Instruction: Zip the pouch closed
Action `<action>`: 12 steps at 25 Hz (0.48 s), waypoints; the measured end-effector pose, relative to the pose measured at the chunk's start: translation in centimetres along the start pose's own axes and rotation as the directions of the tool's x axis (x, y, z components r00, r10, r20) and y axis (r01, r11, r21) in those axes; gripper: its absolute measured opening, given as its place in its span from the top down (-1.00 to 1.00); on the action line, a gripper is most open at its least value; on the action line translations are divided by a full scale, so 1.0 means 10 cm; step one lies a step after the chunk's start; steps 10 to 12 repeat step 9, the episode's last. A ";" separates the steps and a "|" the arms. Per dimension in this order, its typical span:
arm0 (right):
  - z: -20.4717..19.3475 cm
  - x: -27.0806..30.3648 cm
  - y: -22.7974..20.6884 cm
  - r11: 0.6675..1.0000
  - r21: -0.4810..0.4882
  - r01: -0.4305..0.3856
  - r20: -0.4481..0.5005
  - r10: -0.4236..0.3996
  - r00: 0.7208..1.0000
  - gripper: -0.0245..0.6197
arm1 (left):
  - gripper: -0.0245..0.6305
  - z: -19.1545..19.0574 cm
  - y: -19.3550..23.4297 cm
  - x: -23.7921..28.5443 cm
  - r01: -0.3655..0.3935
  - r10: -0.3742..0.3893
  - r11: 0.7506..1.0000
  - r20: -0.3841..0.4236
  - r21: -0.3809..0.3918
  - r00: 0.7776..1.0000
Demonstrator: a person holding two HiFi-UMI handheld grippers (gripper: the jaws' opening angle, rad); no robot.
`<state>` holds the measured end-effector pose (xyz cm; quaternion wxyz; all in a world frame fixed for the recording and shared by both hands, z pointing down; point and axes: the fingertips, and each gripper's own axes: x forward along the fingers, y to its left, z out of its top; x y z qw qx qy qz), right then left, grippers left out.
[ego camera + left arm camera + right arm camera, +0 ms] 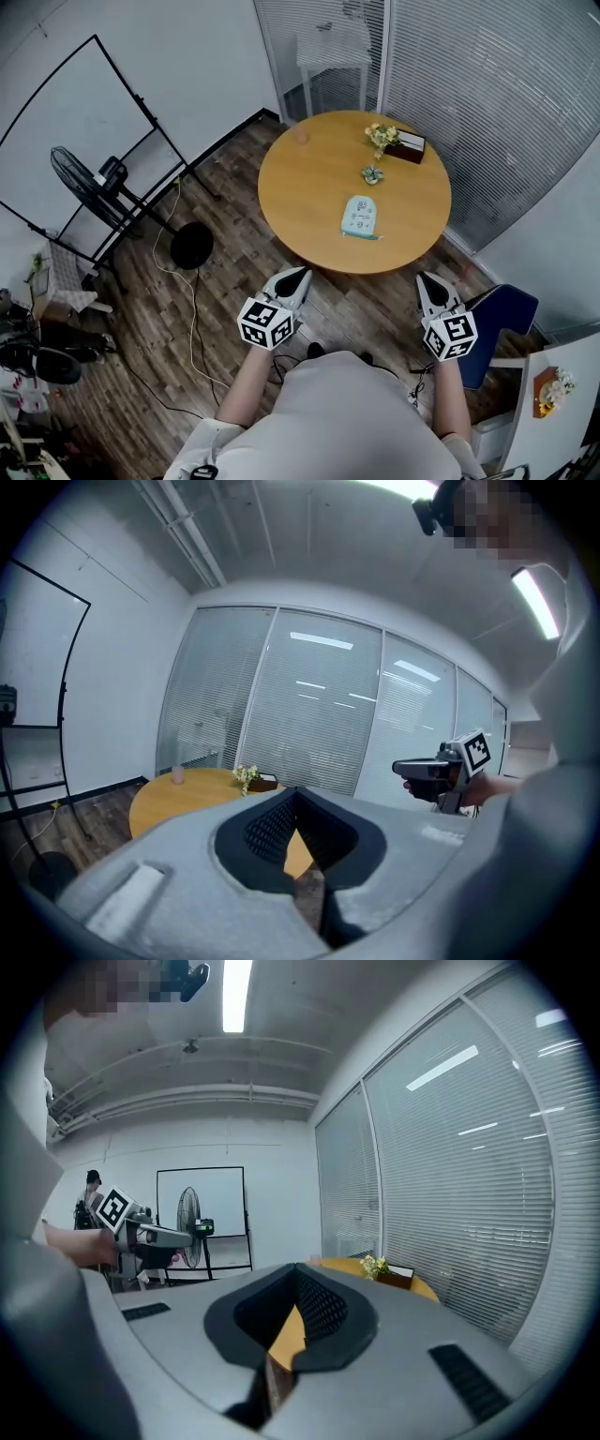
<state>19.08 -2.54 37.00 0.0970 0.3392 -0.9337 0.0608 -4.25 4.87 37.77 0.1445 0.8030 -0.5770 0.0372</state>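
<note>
A round light-wood table [309, 187] stands on a dark wood-plank floor [150, 309] beside glass walls with white blinds [487, 94]; a black-framed whiteboard [66, 122] and black pedestal fan [80, 178] line the white wall, under a ceiling strip light [234, 993].

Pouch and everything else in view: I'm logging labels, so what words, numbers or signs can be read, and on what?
No text can be read anywhere.
Pouch: pale print on its face, too small to read.
Cube on the left gripper: square black-and-white markers, no letters.
Cube on the right gripper: the same kind of markers.
</note>
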 end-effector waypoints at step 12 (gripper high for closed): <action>0.04 -0.02 0.03 1.000 -0.004 -0.013 0.006 0.013 1.000 0.91 | 0.87 0.01 0.02 -0.05 -0.011 0.011 1.000 -0.006 -0.013 1.000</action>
